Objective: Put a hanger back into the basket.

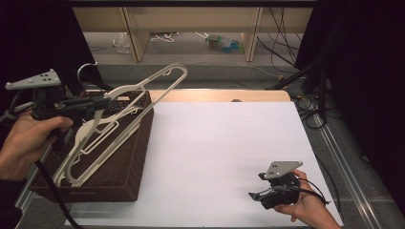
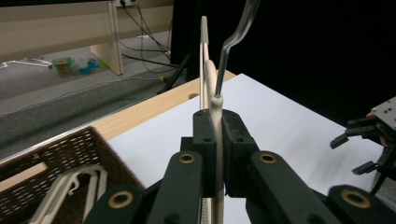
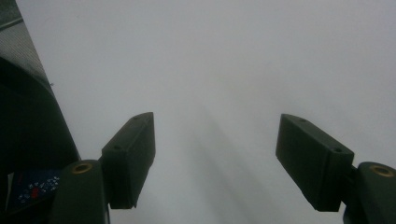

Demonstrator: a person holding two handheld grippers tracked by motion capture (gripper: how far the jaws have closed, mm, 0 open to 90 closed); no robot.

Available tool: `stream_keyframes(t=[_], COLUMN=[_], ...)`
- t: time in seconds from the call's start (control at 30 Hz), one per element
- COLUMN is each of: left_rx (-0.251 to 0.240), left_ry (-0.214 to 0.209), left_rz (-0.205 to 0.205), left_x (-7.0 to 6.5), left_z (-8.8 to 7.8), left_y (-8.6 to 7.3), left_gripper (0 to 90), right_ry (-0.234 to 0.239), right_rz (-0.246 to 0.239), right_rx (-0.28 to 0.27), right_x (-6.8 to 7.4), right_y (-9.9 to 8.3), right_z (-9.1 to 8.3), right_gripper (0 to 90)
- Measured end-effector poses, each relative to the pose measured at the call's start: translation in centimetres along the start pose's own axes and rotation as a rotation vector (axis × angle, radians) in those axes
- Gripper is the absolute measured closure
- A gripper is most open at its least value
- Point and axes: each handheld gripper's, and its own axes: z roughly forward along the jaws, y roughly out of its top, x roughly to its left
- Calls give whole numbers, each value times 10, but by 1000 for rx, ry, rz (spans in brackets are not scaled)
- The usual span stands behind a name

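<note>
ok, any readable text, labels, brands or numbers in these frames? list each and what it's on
None legible.
Dark blue label at the bottom left of the right gripper view: pale print and a red mark, too blurred to read.
Coloured packaging on the floor beyond the table: too small to read.
Grey plates on the left gripper and right gripper: holes, no markings.
Hanger and basket: no print visible.

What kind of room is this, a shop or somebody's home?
Most likely a lab or recording workshop: a white-covered table set before black curtains, loose cables across the floor, and hand-held claws, the left claw gripping a white hanger.
</note>
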Motion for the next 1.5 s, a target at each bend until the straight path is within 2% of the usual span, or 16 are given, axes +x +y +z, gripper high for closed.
stream_keyframes(t=[0.07,0.1,0.23,0.33,0.37,0.5,0.83,0.93,1.03,1.07,1.1,1.13,1.23,1.33,1.37,1.5], left_rx=[-4,0,19,19,21,28,70,77,94,97,98,106,119,118,121,132], left_ry=[26,34,54,77,83,102,124,127,126,125,130,128,134,130,134,124], left_rz=[37,39,-5,9,29,43,8,-7,-38,-27,-56,-42,-77,-68,-85,-101], left_x=[11,16,30,43,48,63,94,105,110,113,113,116,119,124,124,125], left_z=[-4,-5,-8,-8,-8,-6,5,5,3,2,1,0,-2,-6,-6,-7], left_y=[-1,-1,-9,-14,-15,-21,-39,-45,-51,-52,-55,-57,-64,-70,-72,-81], left_gripper=[854,854,854,854,854,854,854,854,854,854,854,854,854,854,854,854], right_ry=[0,0,3,2,0,-2,15,4,4,10,13,14,13,13,13,15], right_rz=[0,-1,-1,12,10,9,1,9,-3,-4,-2,-2,-2,-4,-6,4], right_rx=[0,-1,3,-3,-4,-4,6,0,-2,7,13,14,14,13,14,16], right_x=[0,0,0,1,1,1,0,1,0,-1,-1,-1,-1,-1,-1,0], right_y=[0,0,0,-1,-1,-1,-1,-1,-2,-2,-2,-2,-2,-2,-2,-2], right_z=[0,0,1,2,2,3,3,4,4,4,4,4,3,3,3,4], right_gripper=[294,294,294,294,294,294,293,293,293,293,293,293,292,292,293,292])
